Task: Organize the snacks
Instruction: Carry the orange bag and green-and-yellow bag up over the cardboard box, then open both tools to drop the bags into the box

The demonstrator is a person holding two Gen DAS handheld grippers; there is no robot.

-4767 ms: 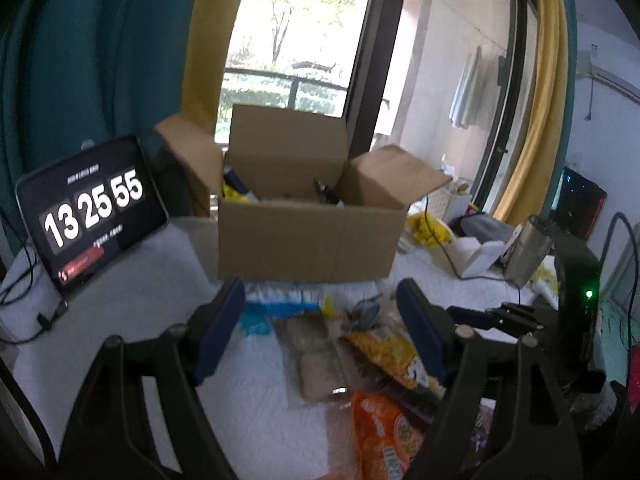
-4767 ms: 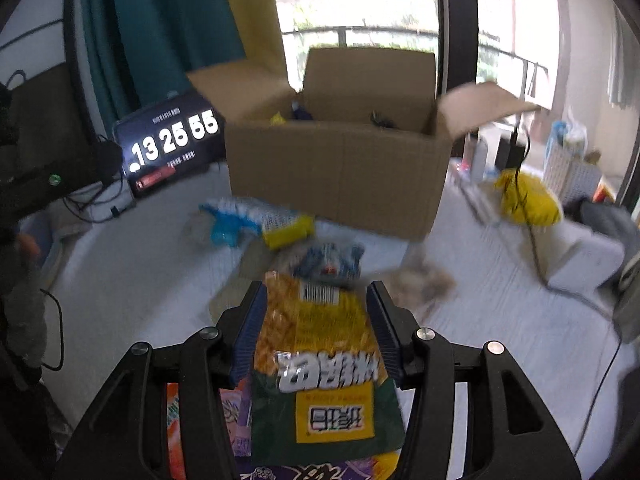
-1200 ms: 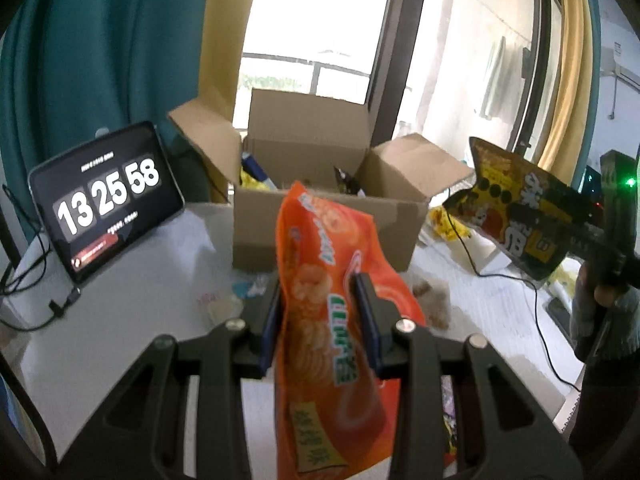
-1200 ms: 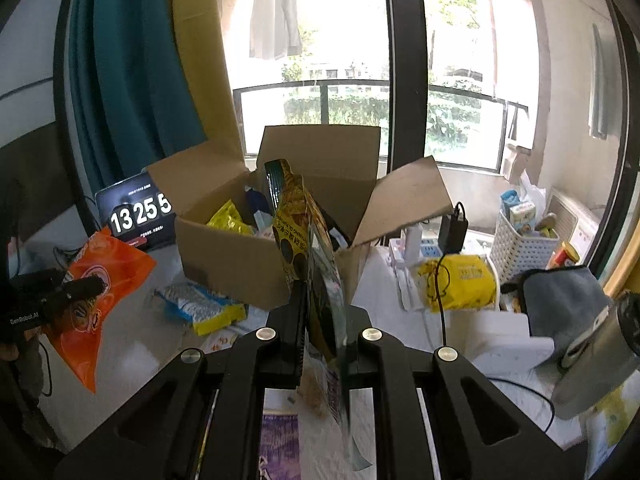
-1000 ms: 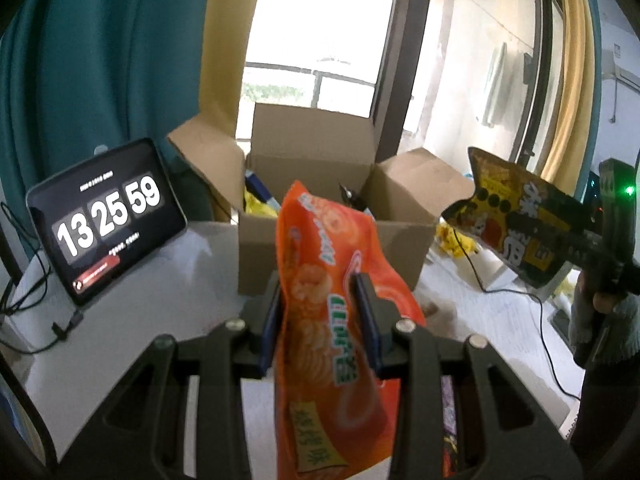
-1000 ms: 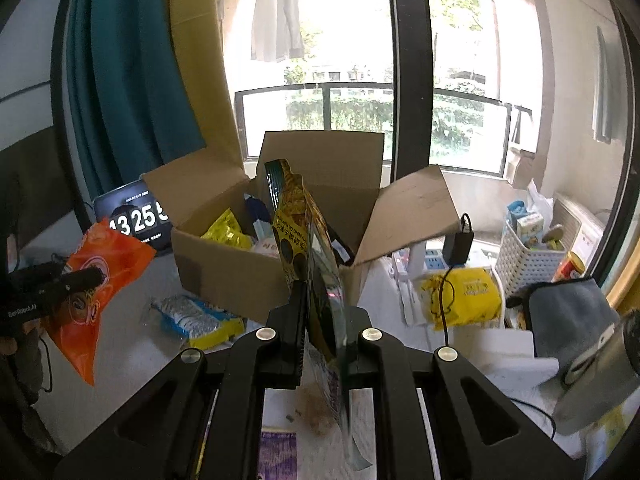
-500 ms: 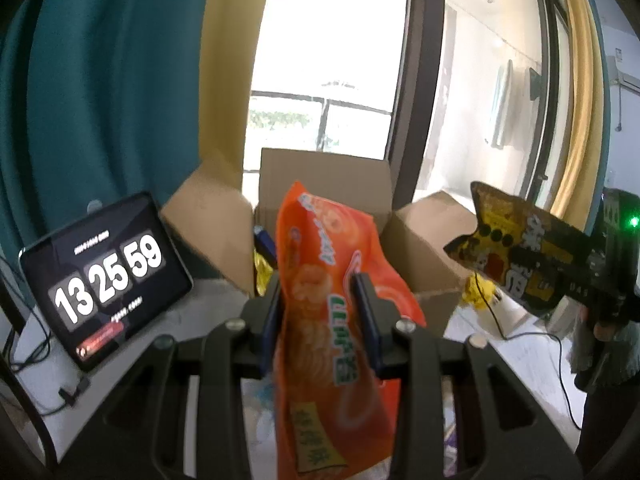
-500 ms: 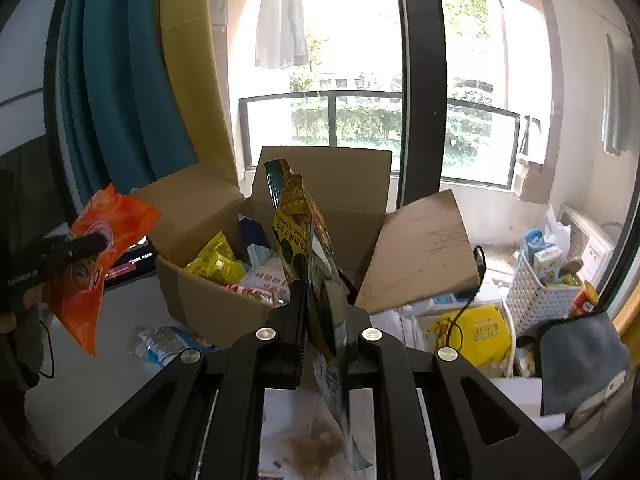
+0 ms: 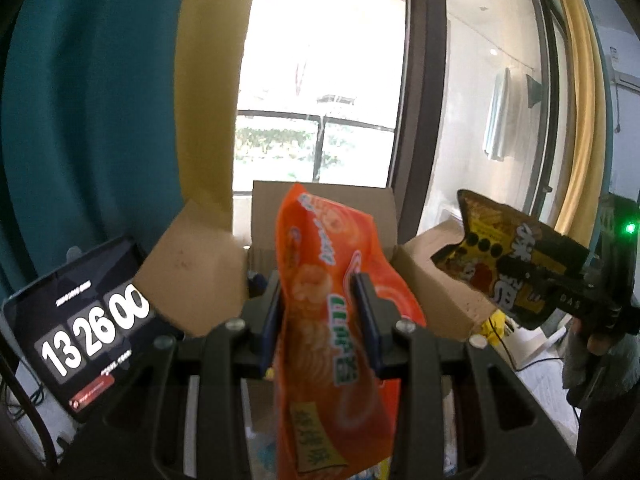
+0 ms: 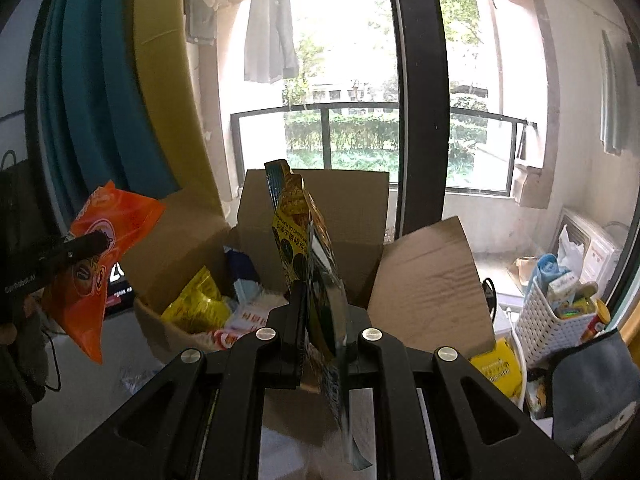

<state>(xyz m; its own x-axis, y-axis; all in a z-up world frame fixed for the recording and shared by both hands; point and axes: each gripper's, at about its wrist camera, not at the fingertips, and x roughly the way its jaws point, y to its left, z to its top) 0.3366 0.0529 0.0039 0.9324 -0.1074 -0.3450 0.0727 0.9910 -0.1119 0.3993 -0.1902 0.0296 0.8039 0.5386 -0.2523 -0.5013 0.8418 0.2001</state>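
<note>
Above one open box (image 10: pixel 276 248) | two grippers, one bag each, seemingly clamped

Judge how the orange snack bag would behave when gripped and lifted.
Probably floppy: the orange snack bag bulges and creases where the left tongs pinch it. Likely light, since it hangs from that one pinch. Its glossy film may be slippery.

**Bright balcony window behind a cluttered room**

Daylight floods through a tall window (image 10: pixel 360 92) with a dark frame (image 10: pixel 420 120), backed by a balcony railing (image 10: pixel 360 114) and green hedges. Teal curtains (image 9: pixel 80 120) and yellow curtains (image 9: pixel 204 92) hang at the left. A pale garment (image 10: pixel 270 28) hangs outside. A white basket (image 10: pixel 556 320) stands at the right.
</note>
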